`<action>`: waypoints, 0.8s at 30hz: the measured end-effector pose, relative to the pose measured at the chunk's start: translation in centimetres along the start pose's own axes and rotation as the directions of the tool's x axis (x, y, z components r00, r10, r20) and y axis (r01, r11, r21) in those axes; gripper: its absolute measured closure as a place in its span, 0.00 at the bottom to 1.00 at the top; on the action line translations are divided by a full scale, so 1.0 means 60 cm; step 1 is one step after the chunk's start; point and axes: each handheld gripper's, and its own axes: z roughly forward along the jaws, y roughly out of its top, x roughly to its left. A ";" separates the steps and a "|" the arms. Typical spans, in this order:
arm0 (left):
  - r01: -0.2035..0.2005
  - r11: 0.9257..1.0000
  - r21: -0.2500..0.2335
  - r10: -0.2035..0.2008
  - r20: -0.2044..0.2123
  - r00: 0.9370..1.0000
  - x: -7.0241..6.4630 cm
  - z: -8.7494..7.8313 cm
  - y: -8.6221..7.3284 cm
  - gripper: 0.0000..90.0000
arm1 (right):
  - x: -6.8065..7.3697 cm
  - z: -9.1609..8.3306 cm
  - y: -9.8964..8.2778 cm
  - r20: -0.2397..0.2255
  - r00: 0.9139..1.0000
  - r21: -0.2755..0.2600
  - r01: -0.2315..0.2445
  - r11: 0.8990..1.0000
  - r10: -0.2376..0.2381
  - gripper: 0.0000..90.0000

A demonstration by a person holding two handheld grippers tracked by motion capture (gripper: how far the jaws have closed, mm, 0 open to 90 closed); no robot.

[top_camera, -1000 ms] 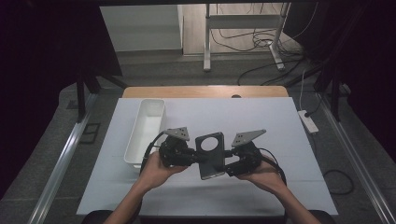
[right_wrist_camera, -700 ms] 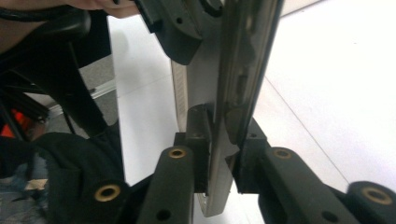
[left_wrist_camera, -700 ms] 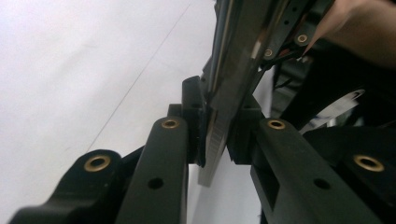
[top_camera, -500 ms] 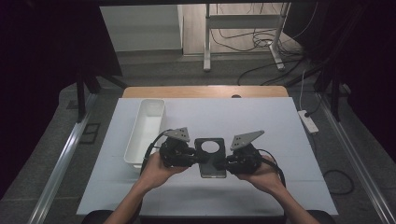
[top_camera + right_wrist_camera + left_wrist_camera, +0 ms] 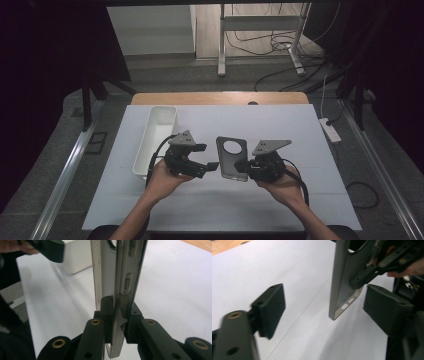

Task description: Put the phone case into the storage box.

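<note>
Tabletop: we've got a big flat white tabletop (image 5: 300, 135) with a strip of wood along its far edge, dark floor and cables around it.

Bin: a long white rectangular plastic bin (image 5: 156, 135) sits on the left part of the tabletop, just beside our left hand (image 5: 162, 177). We can't tell what's in it, if anything.

Phone case: a grey flat plastic phone case with a big round camera cutout (image 5: 232, 157) is near the middle of the tabletop, between the two tools. In the left gripper view it (image 5: 343, 285) stands on edge, and its lower corner looks lifted off the white surface.

Right tool: the black two-jaw right tool (image 5: 242, 165), with a grey three-cornered plate on top, is clamped on the case's right edge. In the right gripper view (image 5: 117, 332) both pads press tight on the thin edge of the case (image 5: 125, 277).

Left tool: the black two-jaw left tool (image 5: 212, 166) points at the case's left edge. In its own view (image 5: 324, 305) the jaws are spread wide with the case between them, touching neither pad as far as we can see.
</note>
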 end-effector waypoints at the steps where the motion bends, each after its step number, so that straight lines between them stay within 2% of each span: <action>1: 0.004 1.000 -0.004 -0.004 -0.019 1.000 0.001 -0.001 -0.001 0.12 | -0.001 0.000 0.000 0.013 1.000 -0.003 -0.011 1.000 0.011 0.89; 3: 0.002 1.000 -0.006 -0.002 -0.049 0.999 0.002 -0.002 -0.002 0.06 | -0.002 -0.001 0.000 0.035 0.999 -0.009 -0.027 1.000 0.027 0.89; 4: 0.005 1.000 0.003 -0.005 -0.088 0.996 0.004 -0.002 -0.005 0.03 | -0.003 -0.001 -0.001 0.045 0.998 -0.013 -0.040 0.999 0.041 0.89; 11: 0.053 0.999 -0.013 -0.054 -0.112 0.992 0.005 -0.002 -0.011 0.00 | -0.003 -0.002 -0.002 0.080 0.994 -0.030 -0.071 0.997 0.073 0.89; 15: 0.053 0.998 -0.014 -0.055 -0.127 0.990 0.001 -0.001 -0.011 0.00 | 0.000 0.001 -0.003 0.094 0.992 -0.034 -0.084 0.996 0.087 0.89; 16: 0.060 0.998 -0.015 -0.062 -0.151 0.987 -0.001 0.000 -0.011 0.00 | 0.000 0.002 -0.003 0.095 0.992 -0.034 -0.085 0.996 0.087 0.89; 20: 0.060 0.998 -0.019 -0.062 -0.179 0.982 -0.008 0.002 -0.010 0.05 | 0.007 0.007 -0.003 0.098 0.991 -0.034 -0.089 0.995 0.092 0.89; 23: 0.056 0.998 -0.015 -0.058 -0.176 0.983 -0.011 0.004 -0.010 0.17 | 0.010 0.010 -0.002 0.098 0.991 -0.038 -0.091 0.995 0.094 0.89; 24: 0.055 0.998 -0.012 -0.056 -0.164 0.985 -0.014 0.005 -0.010 0.21 | 0.013 0.012 -0.001 0.101 0.990 -0.041 -0.092 0.995 0.096 0.89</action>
